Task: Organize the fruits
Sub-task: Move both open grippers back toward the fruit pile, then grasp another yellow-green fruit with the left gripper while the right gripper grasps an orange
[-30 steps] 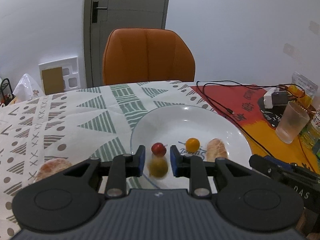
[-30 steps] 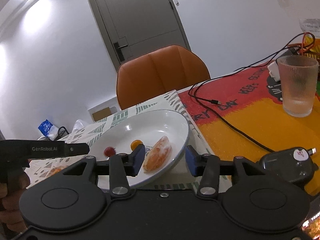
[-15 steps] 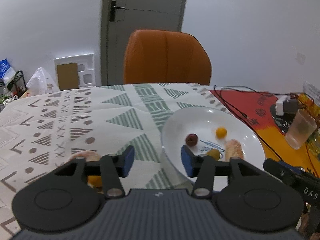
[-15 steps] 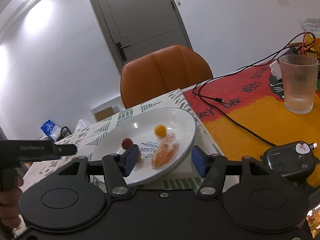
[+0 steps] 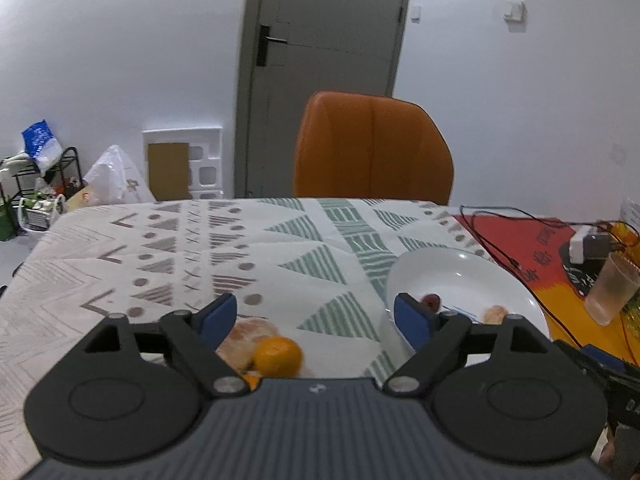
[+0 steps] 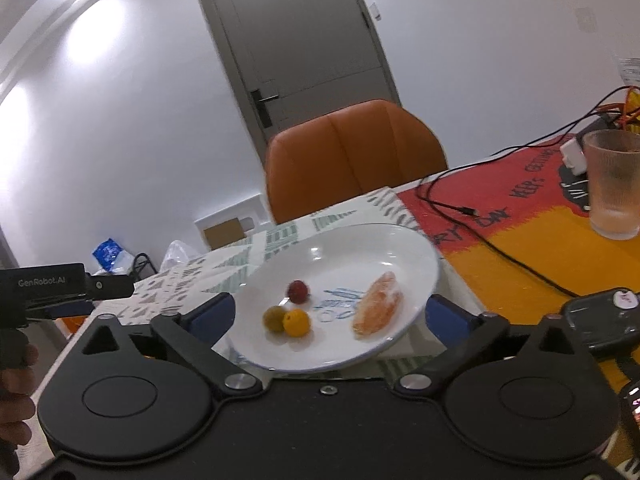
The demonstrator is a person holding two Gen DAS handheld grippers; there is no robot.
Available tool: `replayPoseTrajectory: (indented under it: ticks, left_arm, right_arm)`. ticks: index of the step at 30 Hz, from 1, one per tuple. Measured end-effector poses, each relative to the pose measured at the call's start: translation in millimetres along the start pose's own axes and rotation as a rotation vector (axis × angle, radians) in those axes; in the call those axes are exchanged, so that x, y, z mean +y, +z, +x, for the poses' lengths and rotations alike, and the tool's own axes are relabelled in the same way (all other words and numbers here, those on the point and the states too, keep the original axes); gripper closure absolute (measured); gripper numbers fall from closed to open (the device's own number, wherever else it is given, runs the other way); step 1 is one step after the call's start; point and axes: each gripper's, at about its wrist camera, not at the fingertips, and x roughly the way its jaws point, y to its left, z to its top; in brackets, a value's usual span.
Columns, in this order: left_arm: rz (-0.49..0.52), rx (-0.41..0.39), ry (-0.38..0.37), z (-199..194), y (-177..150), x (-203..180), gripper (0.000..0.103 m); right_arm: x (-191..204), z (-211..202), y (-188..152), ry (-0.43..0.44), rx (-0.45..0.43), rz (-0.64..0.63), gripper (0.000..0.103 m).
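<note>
Left tool wide open, empty, over the desk; small orange and peeled segment sit just below it on the cloth, touching each other. Right tool also wide open, empty, fingers straddling the white plate. On the plate, left to right: green fruit touching yellow fruit, red fruit behind them, peeled wedge apart.

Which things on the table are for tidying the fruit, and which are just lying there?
For the job: white plate, red fruit, green fruit, small yellow fruit, peeled piece, orange and peeled half on the cloth, both open tools.

Just lying about: glass, black cable, orange chair.
</note>
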Motion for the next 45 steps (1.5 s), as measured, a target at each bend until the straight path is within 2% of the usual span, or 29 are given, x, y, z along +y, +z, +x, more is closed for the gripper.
replayPoseTrajectory:
  ticks: [11, 32, 40, 45]
  left_arm:
    - [-0.046, -0.007, 0.061, -15.7, -0.4, 37.3, 0.015]
    - [-0.119, 0.017, 0.065, -20.5, -21.4, 82.2, 0.016]
    - [-0.148, 0.031, 0.05, -16.1, -32.4, 93.7, 0.024]
    - [-0.18, 0.066, 0.021, -9.1, -39.5, 98.9, 0.036]
  right_arm:
    - [35.7, 5.2, -0.9, 0.059, 0.039, -0.039, 0.0]
    - [83.8, 25.5, -6.0, 0.151, 0.14, -0.129, 0.0]
    - [96.1, 31.5, -13.7, 0.188, 0.161, -0.154, 0.0]
    - [101.1, 34.7, -18.6, 0.204, 0.18, -0.163, 0.002]
